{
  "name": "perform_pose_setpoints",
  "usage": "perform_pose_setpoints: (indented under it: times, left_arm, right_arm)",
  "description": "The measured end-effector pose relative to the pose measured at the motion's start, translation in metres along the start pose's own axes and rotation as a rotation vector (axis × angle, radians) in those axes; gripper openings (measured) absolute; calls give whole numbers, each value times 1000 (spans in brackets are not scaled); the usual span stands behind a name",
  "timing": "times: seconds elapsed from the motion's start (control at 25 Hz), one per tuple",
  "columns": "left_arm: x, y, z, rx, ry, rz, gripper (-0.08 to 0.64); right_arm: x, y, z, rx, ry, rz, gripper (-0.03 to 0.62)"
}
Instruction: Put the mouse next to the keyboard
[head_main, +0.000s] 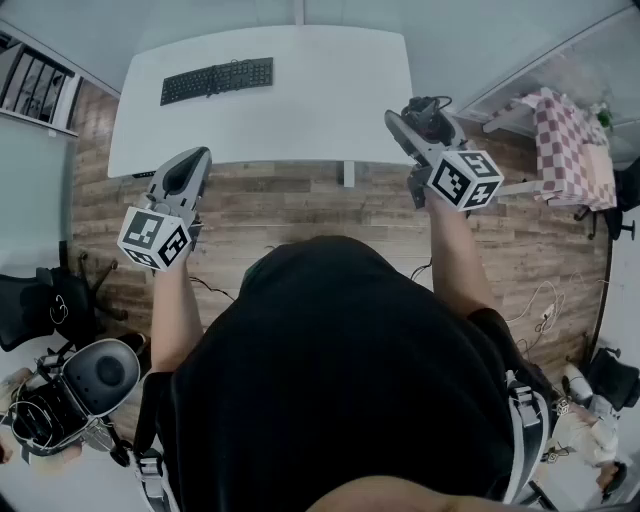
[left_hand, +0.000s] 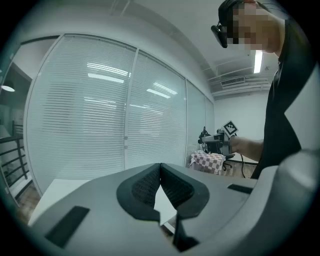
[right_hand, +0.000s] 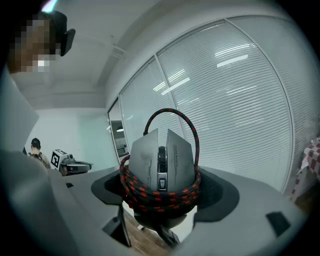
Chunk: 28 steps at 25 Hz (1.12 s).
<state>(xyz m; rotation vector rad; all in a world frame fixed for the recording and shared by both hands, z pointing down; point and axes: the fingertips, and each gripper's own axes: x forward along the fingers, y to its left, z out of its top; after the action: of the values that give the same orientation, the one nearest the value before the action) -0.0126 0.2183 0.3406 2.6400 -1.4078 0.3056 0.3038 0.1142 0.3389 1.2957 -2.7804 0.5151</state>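
A grey mouse (right_hand: 161, 161) with its red-and-black braided cable wound round it stands upright between the jaws of my right gripper (right_hand: 160, 192), which is shut on it. In the head view the right gripper (head_main: 415, 125) hangs with the mouse (head_main: 428, 112) off the white table's (head_main: 330, 110) right front corner. A black keyboard (head_main: 217, 79) lies at the table's far left. My left gripper (head_main: 183, 172) hovers over the wooden floor just in front of the table's left front edge. In the left gripper view the left gripper (left_hand: 161, 187) has its pads together with nothing between them.
A checked-cloth table (head_main: 572, 145) stands at the right. A black office chair (head_main: 45, 305) and a grey device (head_main: 90, 385) are at the lower left. Cables (head_main: 540, 310) trail over the wooden floor. Blinds cover glass walls (left_hand: 105, 115) ahead.
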Motion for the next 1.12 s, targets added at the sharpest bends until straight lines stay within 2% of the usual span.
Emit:
perform_pose_setpoints:
  times: [0.32, 0.52, 1.12]
  left_arm:
    - [-4, -13, -9, -30, -2, -6, 23]
    - [2, -31, -10, -40, 2, -5, 23]
    - [14, -42, -9, -50, -8, -7, 23]
  right_arm:
    - [-4, 2, -10, -1, 9, 6, 410]
    - [-14, -12, -10, 28, 9, 20, 410]
    - [-16, -27, -14, 38, 31, 27, 410]
